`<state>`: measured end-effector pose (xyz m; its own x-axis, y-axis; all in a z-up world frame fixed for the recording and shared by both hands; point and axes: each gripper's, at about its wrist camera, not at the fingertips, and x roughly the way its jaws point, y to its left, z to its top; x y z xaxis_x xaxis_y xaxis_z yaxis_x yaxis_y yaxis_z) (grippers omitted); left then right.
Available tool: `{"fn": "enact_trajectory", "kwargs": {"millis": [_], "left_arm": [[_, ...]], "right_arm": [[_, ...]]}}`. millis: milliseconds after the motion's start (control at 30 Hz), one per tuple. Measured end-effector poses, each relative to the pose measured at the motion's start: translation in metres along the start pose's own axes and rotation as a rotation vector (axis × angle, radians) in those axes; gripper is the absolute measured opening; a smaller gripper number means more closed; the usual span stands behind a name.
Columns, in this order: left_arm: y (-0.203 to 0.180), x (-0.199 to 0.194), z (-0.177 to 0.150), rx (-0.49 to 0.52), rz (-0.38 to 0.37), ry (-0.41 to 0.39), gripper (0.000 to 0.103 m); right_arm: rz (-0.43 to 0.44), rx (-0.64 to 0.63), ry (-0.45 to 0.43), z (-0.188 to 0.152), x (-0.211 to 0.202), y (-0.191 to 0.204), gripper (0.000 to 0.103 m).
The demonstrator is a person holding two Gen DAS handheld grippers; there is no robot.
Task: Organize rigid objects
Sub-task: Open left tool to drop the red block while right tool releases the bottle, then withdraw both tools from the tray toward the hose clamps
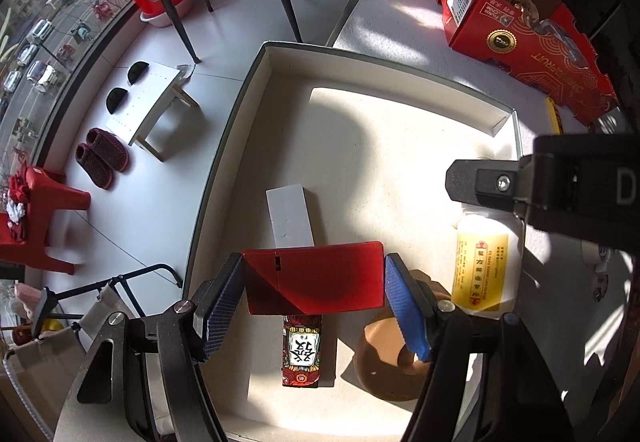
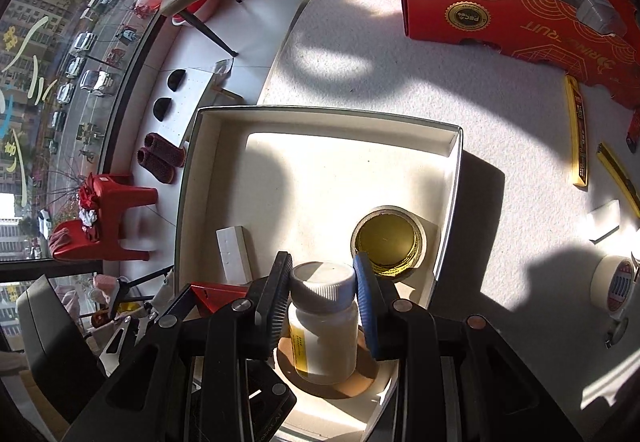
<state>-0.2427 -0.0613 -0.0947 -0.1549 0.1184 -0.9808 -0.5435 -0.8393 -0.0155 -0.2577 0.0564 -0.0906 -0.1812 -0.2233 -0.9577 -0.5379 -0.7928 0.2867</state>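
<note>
My left gripper (image 1: pixel 314 302) is shut on a flat red box (image 1: pixel 316 280), held over the floor of a white open tray (image 1: pixel 256 89). Under it lie a white block (image 1: pixel 290 217) and a red patterned pack (image 1: pixel 302 352). A brown tape ring (image 1: pixel 380 362) sits by my right fingertip. My right gripper (image 2: pixel 322 304) is shut on a white bottle with a yellow label (image 2: pixel 324 322), standing inside a brown tape ring (image 2: pixel 352 382) in the tray (image 2: pixel 452 177). The bottle also shows in the left wrist view (image 1: pixel 486 262). A yellow tape roll (image 2: pixel 388 242) lies beyond it.
A red fruit carton (image 2: pixel 500 13) with flowers and bottles stands at the table's back right. Yellow strips (image 2: pixel 578 137), a white block (image 2: pixel 604 226) and a white tape roll (image 2: pixel 614 282) lie on the table right of the tray. The floor, chair and stools lie left.
</note>
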Motion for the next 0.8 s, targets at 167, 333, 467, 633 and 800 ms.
{"fn": "enact_trajectory", "kwargs": {"millis": [167,333,467,633,800], "left_arm": [[-0.004,0.009,0.013,0.027,-0.014,-0.008,0.074],[0.001,0.011,0.012,-0.015,-0.037,-0.005,0.086],[0.004,0.011,0.008,-0.028,-0.014,-0.005,0.103],[0.005,0.010,0.003,-0.036,-0.010,-0.002,0.103],[0.002,0.005,-0.004,-0.002,0.005,0.001,0.103]], "right_arm": [[0.003,-0.021,-0.010,0.011,0.005,0.000,0.033],[-0.037,-0.063,-0.044,0.011,-0.003,0.001,0.064],[-0.052,-0.060,-0.083,0.010,-0.015,-0.006,0.076],[-0.065,-0.049,-0.078,0.004,-0.023,-0.010,0.087],[-0.057,-0.007,-0.074,-0.006,-0.030,-0.019,0.087]]}}
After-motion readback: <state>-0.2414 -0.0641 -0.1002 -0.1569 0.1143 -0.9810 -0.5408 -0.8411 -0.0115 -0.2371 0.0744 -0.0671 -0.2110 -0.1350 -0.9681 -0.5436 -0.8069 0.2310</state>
